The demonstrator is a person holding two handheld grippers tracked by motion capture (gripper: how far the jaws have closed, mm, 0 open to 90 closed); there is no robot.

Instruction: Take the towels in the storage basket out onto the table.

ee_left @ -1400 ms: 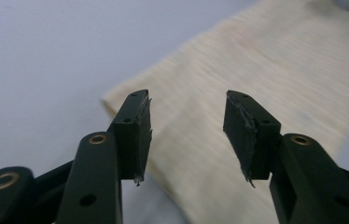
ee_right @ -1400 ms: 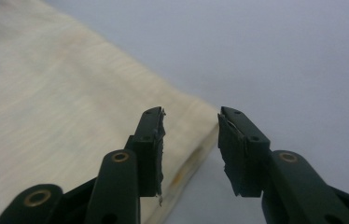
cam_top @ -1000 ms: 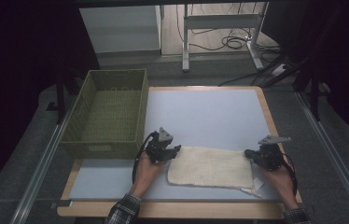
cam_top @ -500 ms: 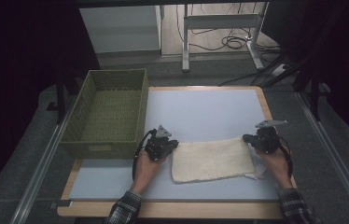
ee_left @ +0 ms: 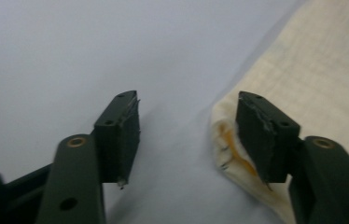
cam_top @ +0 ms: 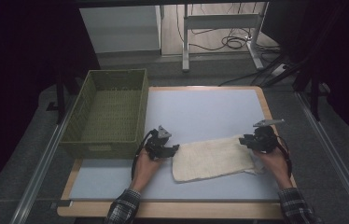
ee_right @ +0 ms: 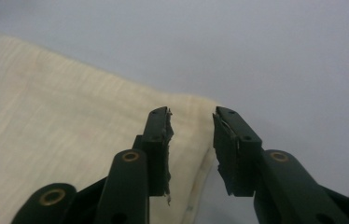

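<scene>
Folded, woven cream cloth [cam_top: 212, 158] beside wicker basket [cam_top: 110, 112].

Table [cam_top: 210, 107]: rectangular, pale blue-grey top, light wood edge showing along far, right and near sides. Top matte, bare over far half and along near strip.

Green woven basket [cam_top: 112, 112] on left side of table, overhanging left edge; long side runs front to back.

Cream cloth [cam_top: 212, 158] lying flat on near half, right of centre, folded to rough rectangle, slightly skewed. Well apart from basket. Cloth edge [ee_left: 238, 154] shows layered fold; right corner [ee_right: 196, 121] rounded, lying flat on table top.
</scene>
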